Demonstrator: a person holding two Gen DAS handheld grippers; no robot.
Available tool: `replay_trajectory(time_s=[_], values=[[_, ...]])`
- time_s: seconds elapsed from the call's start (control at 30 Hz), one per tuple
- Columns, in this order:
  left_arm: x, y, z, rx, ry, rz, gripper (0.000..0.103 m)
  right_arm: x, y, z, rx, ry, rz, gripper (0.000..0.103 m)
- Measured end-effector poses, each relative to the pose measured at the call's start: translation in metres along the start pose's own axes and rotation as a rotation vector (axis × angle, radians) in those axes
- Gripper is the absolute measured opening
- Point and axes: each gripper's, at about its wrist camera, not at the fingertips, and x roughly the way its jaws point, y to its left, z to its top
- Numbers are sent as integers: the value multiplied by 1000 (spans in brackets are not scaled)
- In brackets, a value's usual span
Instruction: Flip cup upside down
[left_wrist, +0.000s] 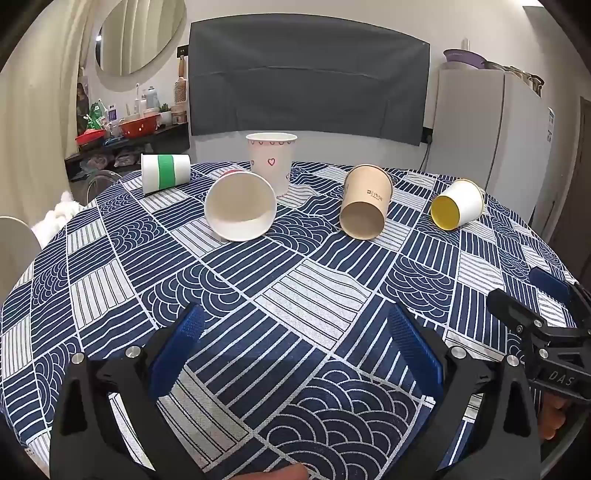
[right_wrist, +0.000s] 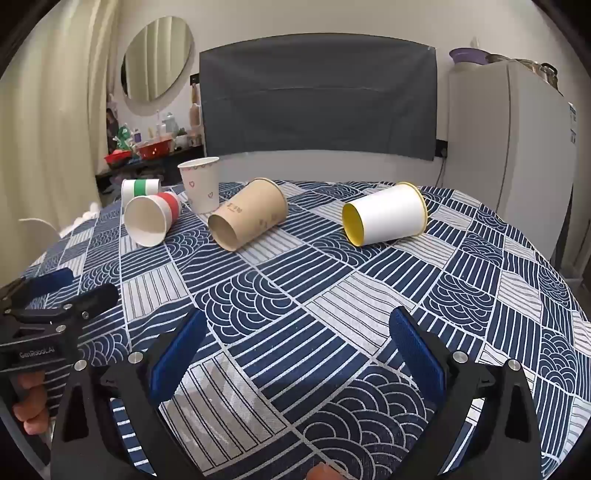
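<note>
- Both tongs, left tongs (left_wrist: 295, 354) and right tongs (right_wrist: 299, 354), hang spread wide with nothing between them, low in frame over the desk (left_wrist: 332, 295).
- Only the heart-print cup (left_wrist: 272, 162) stands upright, upper centre; four others lie tipped.
- Judged best: approach level, pinch its wall below the rim lightly, since paper crushes, then lift and rotate.
- It sits well apart from both tongs, beyond the red-banded cup (right_wrist: 151, 219).

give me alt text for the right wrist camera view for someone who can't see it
The open right gripper hovers empty above a blue-and-white patterned tablecloth. Beyond lie four paper cups on their sides: white with yellow interior, plain brown, red-banded white, green-banded white. A heart-printed white cup stands upright.
</note>
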Motion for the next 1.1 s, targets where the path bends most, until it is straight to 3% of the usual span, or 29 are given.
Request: replay_trajectory(time_s=[1.1], values=[[0, -3, 0, 16, 5, -1, 97, 1, -1, -1, 9, 6, 3, 95]])
